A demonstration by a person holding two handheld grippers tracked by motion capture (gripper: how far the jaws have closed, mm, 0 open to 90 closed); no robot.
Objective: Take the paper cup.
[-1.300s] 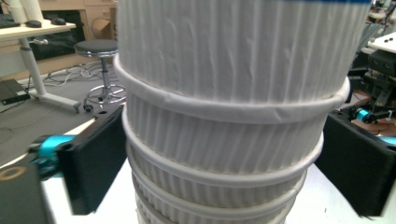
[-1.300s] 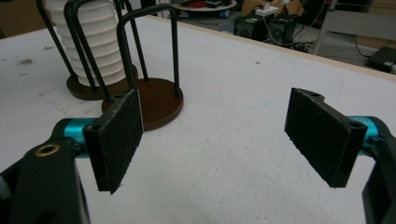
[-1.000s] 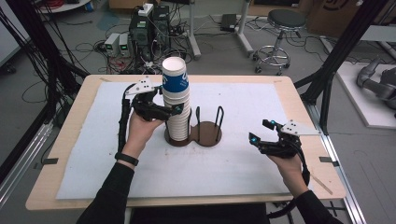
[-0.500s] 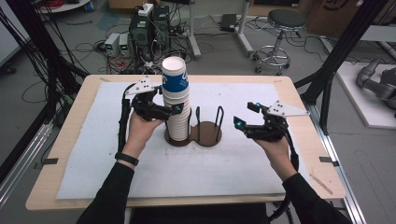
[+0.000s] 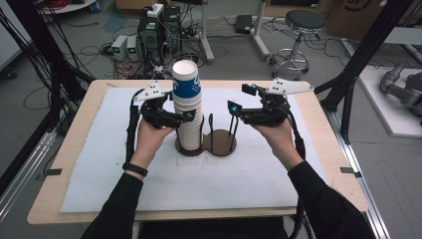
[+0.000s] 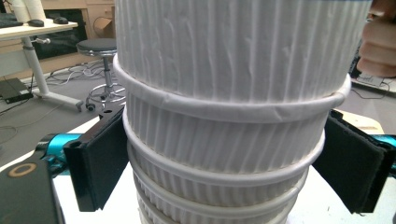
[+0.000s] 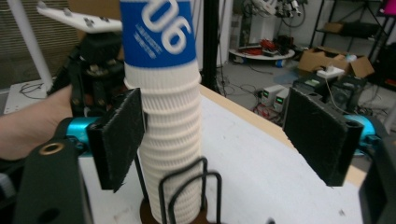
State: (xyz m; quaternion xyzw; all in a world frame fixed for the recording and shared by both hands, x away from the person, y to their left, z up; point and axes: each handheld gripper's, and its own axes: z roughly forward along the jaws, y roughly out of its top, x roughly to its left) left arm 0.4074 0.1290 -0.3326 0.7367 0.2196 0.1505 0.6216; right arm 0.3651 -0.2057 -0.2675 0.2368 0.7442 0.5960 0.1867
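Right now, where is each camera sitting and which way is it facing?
High view: above the person's side, looking down on the wooden table; both forearms and grippers show.
Left gripper view: rides the left gripper, facing the white ribbed paper cup stack clamped between its pads.
Right gripper view: rides the right gripper, jaws apart, facing that stack.
All three share the stack.

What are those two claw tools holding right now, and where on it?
The left gripper clamps the stack of paper cups by its ribbed middle. The right gripper holds nothing; its jaws have just been closing on air.
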